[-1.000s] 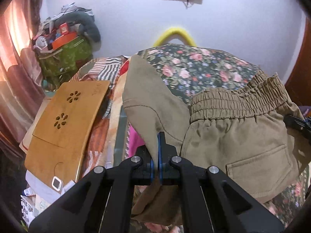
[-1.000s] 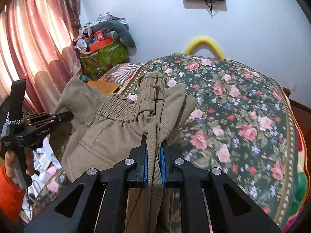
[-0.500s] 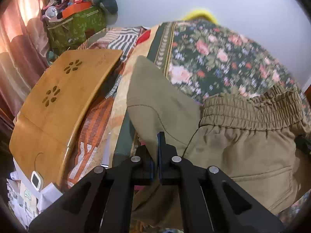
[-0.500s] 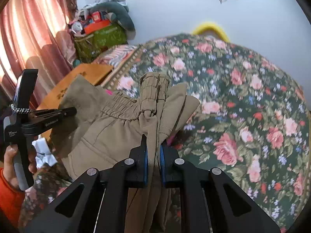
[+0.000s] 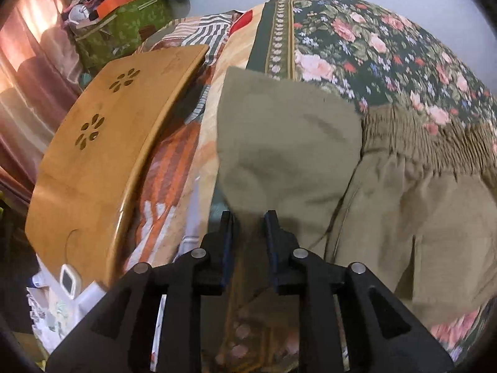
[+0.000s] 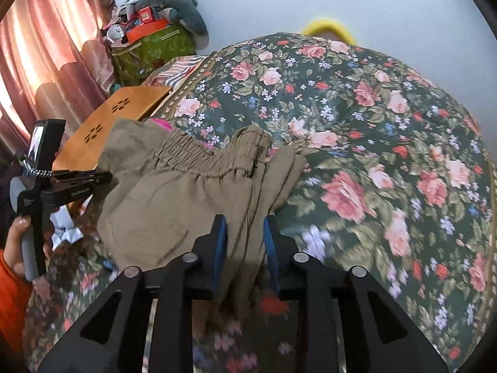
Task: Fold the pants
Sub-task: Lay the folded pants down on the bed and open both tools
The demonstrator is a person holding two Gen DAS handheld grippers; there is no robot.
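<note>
Both grippers have let go since a second ago. Left wrist view: the left gripper [image 5: 247, 227] has its fingers apart around khaki cloth, the pants [image 5: 388, 186] lying at the bed's [image 5: 388, 40] left edge. Right wrist view: the right gripper [image 6: 243, 233] also stands parted over the folded stack. Withdrawing carelessly could snag cloth and undo the fold, or tip it over the edge.

My left tongs [image 5: 248, 220] stand parted over rumpled khaki elastic-waist pants [image 5: 357, 168] on the floral-quilted bed [image 5: 372, 37], a curved bamboo lap tray [image 5: 105, 143] alongside.
</note>
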